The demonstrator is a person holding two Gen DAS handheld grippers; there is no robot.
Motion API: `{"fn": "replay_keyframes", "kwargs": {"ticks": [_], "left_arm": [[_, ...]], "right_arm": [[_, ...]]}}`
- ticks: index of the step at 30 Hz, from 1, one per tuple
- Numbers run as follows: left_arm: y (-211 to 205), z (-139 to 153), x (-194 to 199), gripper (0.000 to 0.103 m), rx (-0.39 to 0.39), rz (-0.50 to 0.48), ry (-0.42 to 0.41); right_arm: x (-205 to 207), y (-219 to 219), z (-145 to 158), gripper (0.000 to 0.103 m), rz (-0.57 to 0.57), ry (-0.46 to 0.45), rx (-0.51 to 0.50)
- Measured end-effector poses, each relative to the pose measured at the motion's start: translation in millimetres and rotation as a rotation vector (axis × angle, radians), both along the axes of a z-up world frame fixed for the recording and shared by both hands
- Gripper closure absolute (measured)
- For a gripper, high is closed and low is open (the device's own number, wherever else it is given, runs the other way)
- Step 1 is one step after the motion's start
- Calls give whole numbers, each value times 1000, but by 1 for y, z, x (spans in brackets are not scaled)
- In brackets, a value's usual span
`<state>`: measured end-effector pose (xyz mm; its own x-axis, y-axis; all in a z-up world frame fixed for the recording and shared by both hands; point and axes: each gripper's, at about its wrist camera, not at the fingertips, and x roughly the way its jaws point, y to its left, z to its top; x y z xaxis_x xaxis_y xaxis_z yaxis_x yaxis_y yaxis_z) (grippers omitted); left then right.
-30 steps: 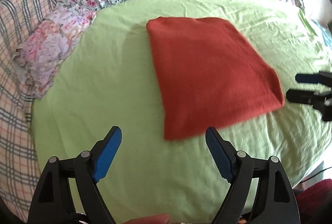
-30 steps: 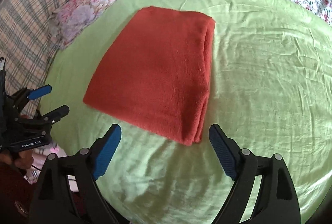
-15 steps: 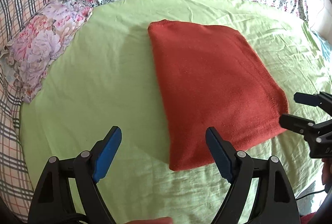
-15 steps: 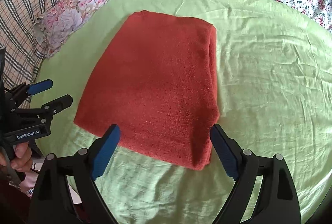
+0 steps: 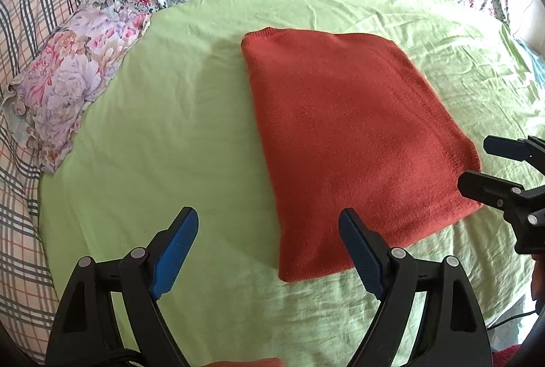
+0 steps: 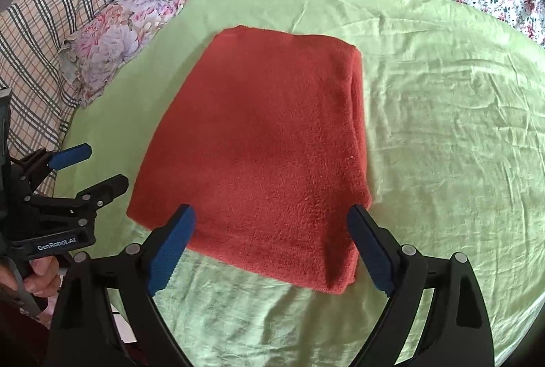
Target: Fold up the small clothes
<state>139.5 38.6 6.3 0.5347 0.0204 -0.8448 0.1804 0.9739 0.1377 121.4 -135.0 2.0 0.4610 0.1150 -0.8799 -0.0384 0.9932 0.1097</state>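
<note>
Left wrist view: the left gripper (image 5: 269, 251) is seen with its jaws spread wide and nothing held between them. A folded red garment (image 5: 347, 135) is laid flat on the green sheet (image 5: 163, 135), the near left corner lying just ahead of the right-hand blue pad. The right gripper (image 5: 477, 162) is observed at the garment's right edge, jaws parted, empty. A floral pillow (image 5: 68, 94) is noted well to the left, apart from the work.

Right wrist view: the right gripper (image 6: 272, 248) is seen wide open over the near edge of the red garment (image 6: 265, 145), which is not clamped. A thick, layered fold is visible along the garment's right side. The left gripper (image 6: 88, 169) is held just beside the left corner, jaws apart and empty.

Assessment: the fabric is judged soft, fleecy, light and limp; sagging is expected if it is lifted by one point. The near corners are recommended as grasp points, with all layers pinched together so that the stack is not split. Slippage is considered unlikely given the nap.
</note>
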Motion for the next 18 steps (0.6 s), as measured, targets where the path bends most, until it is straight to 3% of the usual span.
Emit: {"fn": "replay_keyframes", "kwargs": {"ticks": [18], "left_arm": [[-3, -2, 20, 17, -54, 24, -4]], "right_arm": [[24, 4, -11, 9, 25, 23, 1]]}}
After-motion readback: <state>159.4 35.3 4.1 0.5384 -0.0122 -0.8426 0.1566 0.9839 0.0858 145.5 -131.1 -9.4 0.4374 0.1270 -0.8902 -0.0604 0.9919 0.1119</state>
